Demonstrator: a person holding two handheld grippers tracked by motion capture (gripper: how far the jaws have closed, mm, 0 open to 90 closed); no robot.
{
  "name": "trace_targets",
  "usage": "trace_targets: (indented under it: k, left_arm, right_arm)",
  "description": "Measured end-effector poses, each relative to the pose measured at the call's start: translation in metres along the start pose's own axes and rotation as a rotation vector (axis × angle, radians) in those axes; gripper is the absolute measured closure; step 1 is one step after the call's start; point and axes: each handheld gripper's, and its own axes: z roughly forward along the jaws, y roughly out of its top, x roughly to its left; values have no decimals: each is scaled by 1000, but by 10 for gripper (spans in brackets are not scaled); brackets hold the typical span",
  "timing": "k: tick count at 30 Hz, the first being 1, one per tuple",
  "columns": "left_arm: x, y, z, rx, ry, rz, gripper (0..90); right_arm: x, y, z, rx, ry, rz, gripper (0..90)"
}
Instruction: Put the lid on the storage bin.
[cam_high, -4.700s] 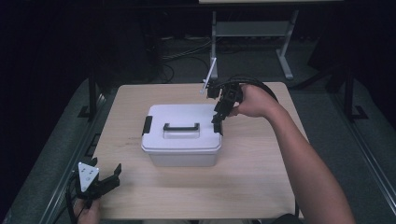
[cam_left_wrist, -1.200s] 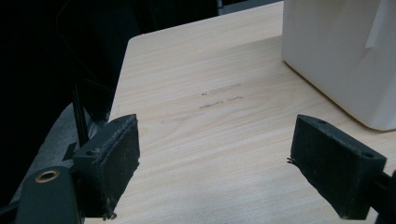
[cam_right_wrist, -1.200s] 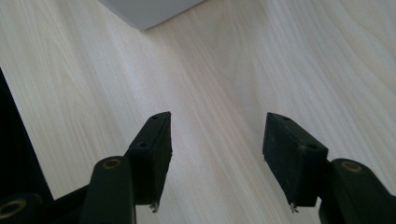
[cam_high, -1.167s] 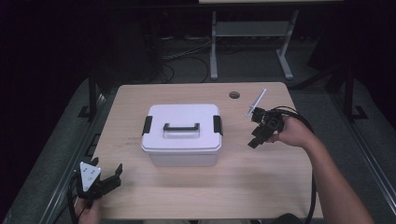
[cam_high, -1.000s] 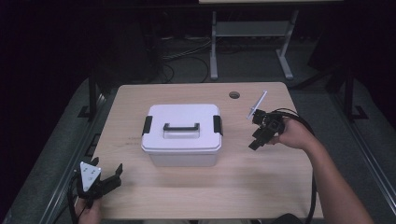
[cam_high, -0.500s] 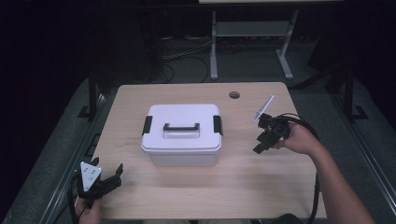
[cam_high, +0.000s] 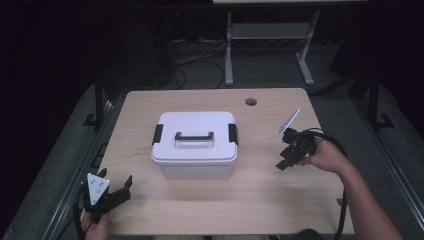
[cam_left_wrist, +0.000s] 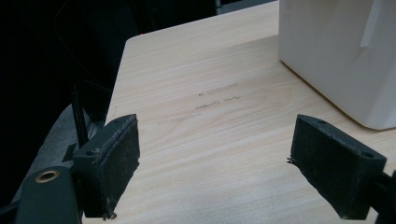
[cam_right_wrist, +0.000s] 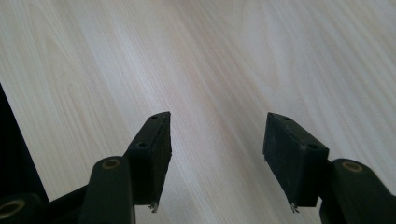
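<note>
A white lidded storage box (cam_high: 195, 143) with a black handle and two black side latches sits in the middle of the wooden table (cam_high: 150, 110). My right gripper (cam_high: 283, 161) hangs to the right of the box, a little above the tabletop, jaws open and pointing down-left with only bare wood (cam_right_wrist: 215, 70) between them. My left gripper (cam_high: 124, 189) rests at the table's front left corner, open and empty. In the left gripper view the box's corner (cam_left_wrist: 336, 56) stands ahead to the right of its black pads (cam_left_wrist: 112, 158).
A round cable hole (cam_high: 250, 101) pierces the tabletop at the back right. A cable (cam_high: 334, 142) loops from the right gripper past the person's hand. Behind the table stand a metal stand (cam_high: 270, 35) and floor cables. The table's left edge (cam_left_wrist: 119, 74) drops into darkness.
My right gripper has drifted right and down toward the tabletop, away from the box. Its jaws stay as wide as before. The left gripper and the box have not moved.
</note>
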Motion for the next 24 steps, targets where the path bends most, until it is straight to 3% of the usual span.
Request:
trace_targets:
  k: [24]
  left_arm:
    - [-1, 0, 0, 2, -3, 4, 150]
  right_arm:
    - [3, -27, 12, -33, 10, 21, 392]
